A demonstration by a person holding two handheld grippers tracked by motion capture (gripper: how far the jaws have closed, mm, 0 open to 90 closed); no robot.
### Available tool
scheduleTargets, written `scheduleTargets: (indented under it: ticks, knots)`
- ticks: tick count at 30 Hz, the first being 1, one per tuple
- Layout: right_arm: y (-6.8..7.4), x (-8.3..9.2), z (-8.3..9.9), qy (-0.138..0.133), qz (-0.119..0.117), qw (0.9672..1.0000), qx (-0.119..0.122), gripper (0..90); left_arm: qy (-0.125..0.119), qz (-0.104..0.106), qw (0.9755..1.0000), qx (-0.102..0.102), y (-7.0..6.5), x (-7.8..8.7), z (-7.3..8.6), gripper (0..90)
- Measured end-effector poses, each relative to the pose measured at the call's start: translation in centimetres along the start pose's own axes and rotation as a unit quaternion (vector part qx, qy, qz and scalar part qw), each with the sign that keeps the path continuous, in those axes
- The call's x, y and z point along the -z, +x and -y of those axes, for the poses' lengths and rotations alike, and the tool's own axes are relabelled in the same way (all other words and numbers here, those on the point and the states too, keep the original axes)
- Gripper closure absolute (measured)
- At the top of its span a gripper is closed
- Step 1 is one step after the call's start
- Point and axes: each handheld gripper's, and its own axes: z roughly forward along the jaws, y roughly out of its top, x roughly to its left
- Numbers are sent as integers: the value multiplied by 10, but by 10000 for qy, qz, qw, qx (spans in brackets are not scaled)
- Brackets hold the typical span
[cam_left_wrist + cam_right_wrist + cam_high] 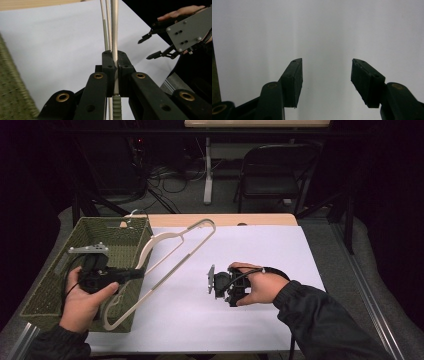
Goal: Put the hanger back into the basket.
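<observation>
Item 1, basket (60, 285): woven, olive, at the bench's left edge. I judge it the likely snag; the hanger's lower end could catch its near wall if I swing carelessly.

Item 2, left gripper (136, 274): in my left hand over the basket, jaws clamped tight on a thin bar of the hanger (172, 262). In the left gripper view the bar (114, 32) runs straight up between the pads. Grip is narrow and off-centre, so I expect the hanger could pivot or slip downward.

Item 3, hanger: pale, leaning across the basket's right rim, hook end raised over the white sheet (240, 320), lower end down beside the basket. Whether that end rests on anything, I cannot tell.

Item 4, right gripper (212, 285): low over the sheet, well apart from the hanger, jaws standing wide with nothing between them.

Hard to read: the bench's far edge, dark surroundings, basket's interior.
</observation>
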Motion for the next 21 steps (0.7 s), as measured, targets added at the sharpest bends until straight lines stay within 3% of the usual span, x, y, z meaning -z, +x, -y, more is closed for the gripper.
scheduleTargets:
  ticks: [8, 13, 21]
  knots:
    - [-1, -3, 6, 50, -42, 9999, -143, 426, -106, -434, 9989, 153, 23, 27, 2, 873]
    - [-2, -5, 7, 61, -77, 9998, -182, 427, -152, -482, 9982, 320, 41, 37, 4, 873]
    - [-4, -7, 8, 81, -59, 9997, -214, 429, -193, -754, 9963, 357, 65, 55, 5, 873]
